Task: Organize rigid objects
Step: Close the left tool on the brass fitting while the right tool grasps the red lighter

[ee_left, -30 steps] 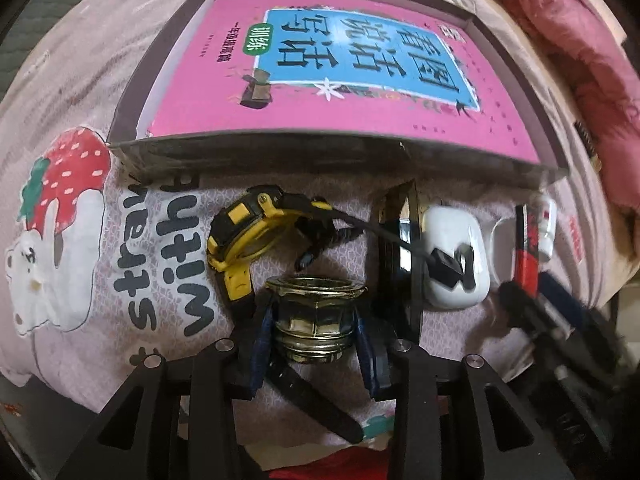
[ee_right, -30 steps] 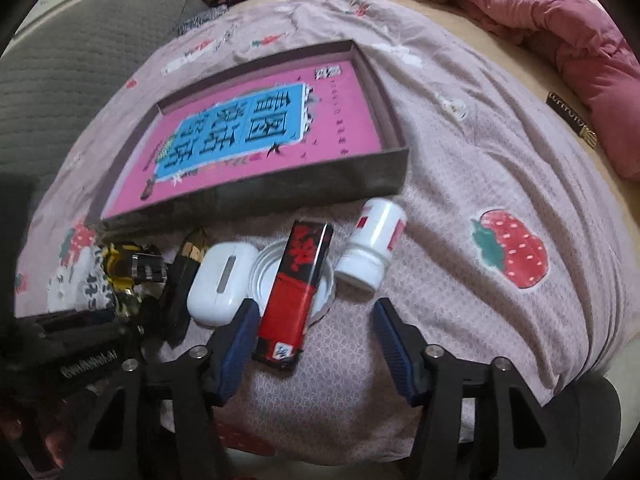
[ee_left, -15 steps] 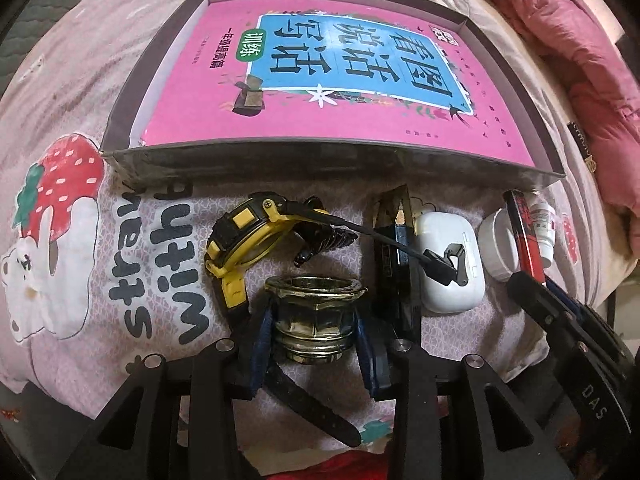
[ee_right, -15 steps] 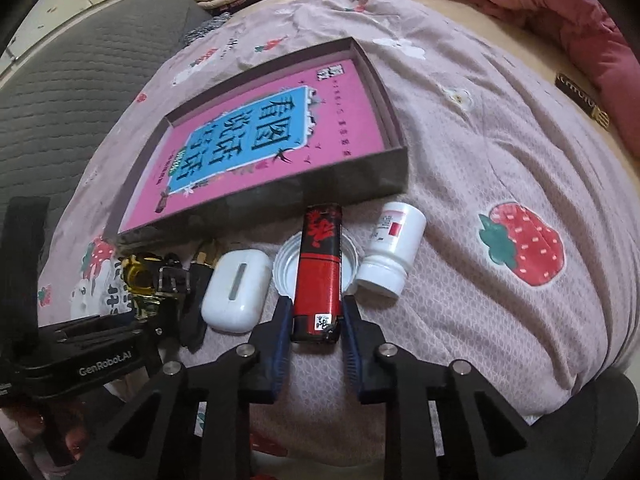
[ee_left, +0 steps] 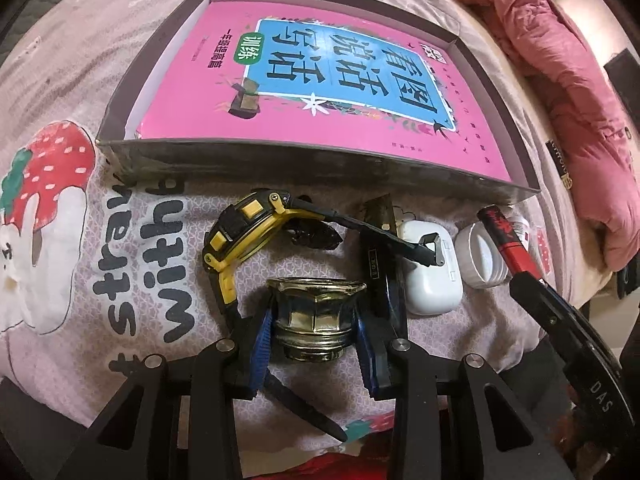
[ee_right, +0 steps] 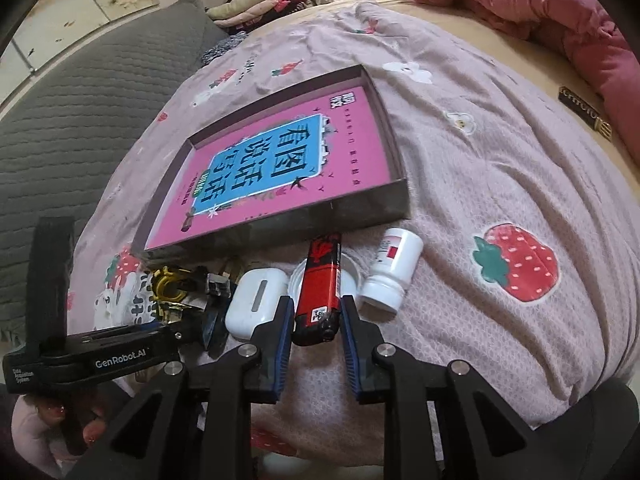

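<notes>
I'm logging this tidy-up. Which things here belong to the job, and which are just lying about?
Job:
brass nut, in left claw
lighter, right claw closing on it
watch
earbud case
bottle
cap
box

Lying about:
pink quilt
grey pillow

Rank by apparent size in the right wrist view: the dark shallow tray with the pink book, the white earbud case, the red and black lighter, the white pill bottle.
1. Dark shallow tray, clearly largest.
2. Red and black lighter, longest of the rest.
3. White earbud case and white pill bottle: look alike; not ranked.
</notes>
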A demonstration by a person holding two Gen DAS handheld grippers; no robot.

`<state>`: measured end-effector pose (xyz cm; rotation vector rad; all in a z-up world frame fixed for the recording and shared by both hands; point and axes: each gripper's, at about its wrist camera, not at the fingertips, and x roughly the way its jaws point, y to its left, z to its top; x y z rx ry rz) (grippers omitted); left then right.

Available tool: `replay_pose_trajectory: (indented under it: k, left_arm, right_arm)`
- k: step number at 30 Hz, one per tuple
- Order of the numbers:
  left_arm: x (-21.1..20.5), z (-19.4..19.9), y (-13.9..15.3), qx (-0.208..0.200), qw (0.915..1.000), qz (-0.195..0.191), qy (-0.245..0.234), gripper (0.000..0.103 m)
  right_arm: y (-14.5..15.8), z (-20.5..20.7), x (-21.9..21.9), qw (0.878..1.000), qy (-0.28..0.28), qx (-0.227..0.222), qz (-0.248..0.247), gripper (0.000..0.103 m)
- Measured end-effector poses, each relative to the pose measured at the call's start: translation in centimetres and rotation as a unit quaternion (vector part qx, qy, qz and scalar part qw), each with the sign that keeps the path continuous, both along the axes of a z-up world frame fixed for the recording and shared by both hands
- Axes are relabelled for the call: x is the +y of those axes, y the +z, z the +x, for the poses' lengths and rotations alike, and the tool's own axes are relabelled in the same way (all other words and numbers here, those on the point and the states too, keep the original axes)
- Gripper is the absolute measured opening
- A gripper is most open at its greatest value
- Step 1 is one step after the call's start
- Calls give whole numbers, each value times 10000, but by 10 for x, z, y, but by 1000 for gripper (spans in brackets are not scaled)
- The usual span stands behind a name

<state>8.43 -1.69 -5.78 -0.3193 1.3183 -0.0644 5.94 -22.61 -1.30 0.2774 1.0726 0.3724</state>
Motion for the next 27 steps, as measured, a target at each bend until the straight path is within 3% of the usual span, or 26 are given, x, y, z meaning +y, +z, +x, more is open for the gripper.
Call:
replay_pose_trajectory:
  k: [11,21,27]
  left_arm:
    - [9,-5,4,-12,9997,-199,167,37]
    - [9,-5,4,-52,9995,-200,223,37]
    - [7,-7,9,-241,9993,-187,234,37]
  right_arm:
    - [-1,12,0,9993,-60,-241,277,21]
    - [-12,32,-3,9974,-342,-9,639,20]
    - [-5,40,-3,9969,-337,-248,670,14]
